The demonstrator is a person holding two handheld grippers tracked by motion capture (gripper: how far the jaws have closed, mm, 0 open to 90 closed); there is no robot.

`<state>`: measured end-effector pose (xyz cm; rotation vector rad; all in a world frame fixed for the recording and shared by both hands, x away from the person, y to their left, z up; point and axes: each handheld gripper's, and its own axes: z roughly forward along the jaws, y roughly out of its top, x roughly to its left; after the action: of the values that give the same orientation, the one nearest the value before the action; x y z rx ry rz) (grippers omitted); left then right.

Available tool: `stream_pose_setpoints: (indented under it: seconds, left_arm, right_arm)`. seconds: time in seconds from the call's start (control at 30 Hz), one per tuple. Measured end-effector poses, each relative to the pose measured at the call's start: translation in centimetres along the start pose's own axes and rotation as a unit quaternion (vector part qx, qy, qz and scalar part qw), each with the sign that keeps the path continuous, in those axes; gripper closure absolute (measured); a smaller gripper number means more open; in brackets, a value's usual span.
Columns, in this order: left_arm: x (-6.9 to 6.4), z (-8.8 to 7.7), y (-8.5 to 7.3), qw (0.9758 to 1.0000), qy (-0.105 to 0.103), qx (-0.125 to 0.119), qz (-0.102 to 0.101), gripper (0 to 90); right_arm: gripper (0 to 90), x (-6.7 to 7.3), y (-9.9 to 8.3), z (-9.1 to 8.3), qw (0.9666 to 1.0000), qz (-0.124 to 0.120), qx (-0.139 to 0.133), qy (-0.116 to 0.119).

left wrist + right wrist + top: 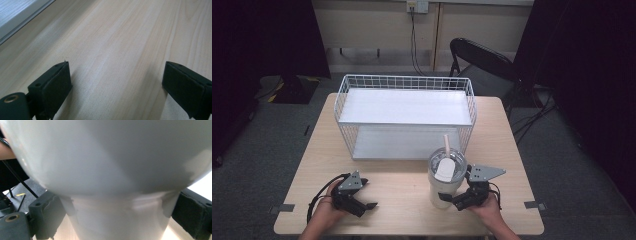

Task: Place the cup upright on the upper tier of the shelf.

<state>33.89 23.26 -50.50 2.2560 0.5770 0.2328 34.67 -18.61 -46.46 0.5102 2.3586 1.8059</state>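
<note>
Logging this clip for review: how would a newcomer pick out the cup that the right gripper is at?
Start at the white wire basket on the light wooden table. Just in front of its right corner stands a tall white tumbler with a clear lid and straw. The right gripper straddles its narrow base; nothing else stands loose on the table.

left hand-held gripper [371, 205] jaws apart, right hand-held gripper [447, 199] clamped

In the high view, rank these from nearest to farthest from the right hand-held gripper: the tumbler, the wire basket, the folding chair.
From the right hand-held gripper:
1. White plastic tumbler with straw, between its jaws, near the table's front edge.
2. White wire basket with shelf, behind the tumbler, mid-table.
3. Black folding chair, beyond the table, back right.
</note>
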Motion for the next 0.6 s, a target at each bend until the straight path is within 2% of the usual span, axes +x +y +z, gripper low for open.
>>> stream_pose_setpoints:
  seconds: [0.2, 0.6]
  left_arm:
    - [0.0, 0.0, 0.0, 1.0, 0.0, 0.0, 0.0, 7.9]
    - [0.0, 0.0, 0.0, 1.0, 0.0, 0.0, 0.0, 8.0]
  right_arm:
    - [7.6, -0.23, -0.03, -0.13, 0.9999, -0.009, 0.005, 0.014]
    - [7.4, -0.74, 0.08, 0.12, 0.9992, -0.011, 0.01, 0.036]
